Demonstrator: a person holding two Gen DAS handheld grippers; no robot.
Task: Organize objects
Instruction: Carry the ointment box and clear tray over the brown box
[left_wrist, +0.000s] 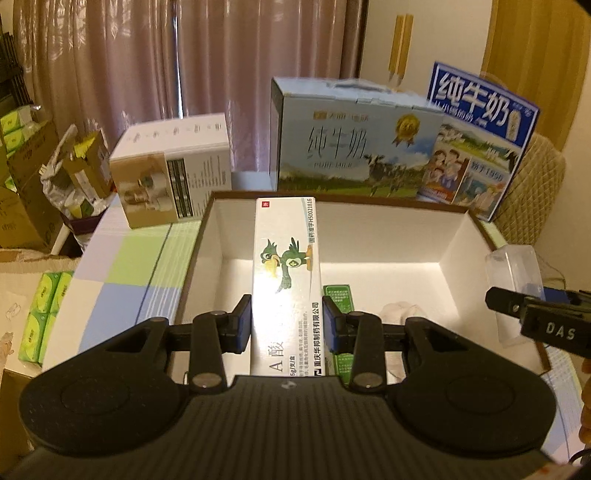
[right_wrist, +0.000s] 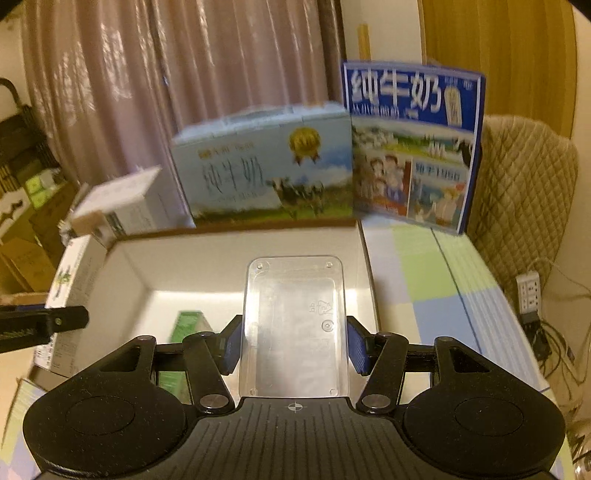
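The left gripper (left_wrist: 287, 325) squeezes a white bird box (left_wrist: 286, 280) reading "H50021816" over the open box (left_wrist: 207, 236). The right gripper (right_wrist: 294, 345) squeezes a clear case (right_wrist: 293, 325). At 12 o'clock, "PURE MILK" carton (left_wrist: 347, 147).

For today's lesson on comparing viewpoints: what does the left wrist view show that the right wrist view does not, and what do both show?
Only the left wrist view shows the left gripper shut on the bird-printed medicine box, plus green tissue packs. Only the right wrist view shows the right gripper shut on the clear plastic case, plus a power strip. Both show the open white box, the green box inside it, and the milk cartons.
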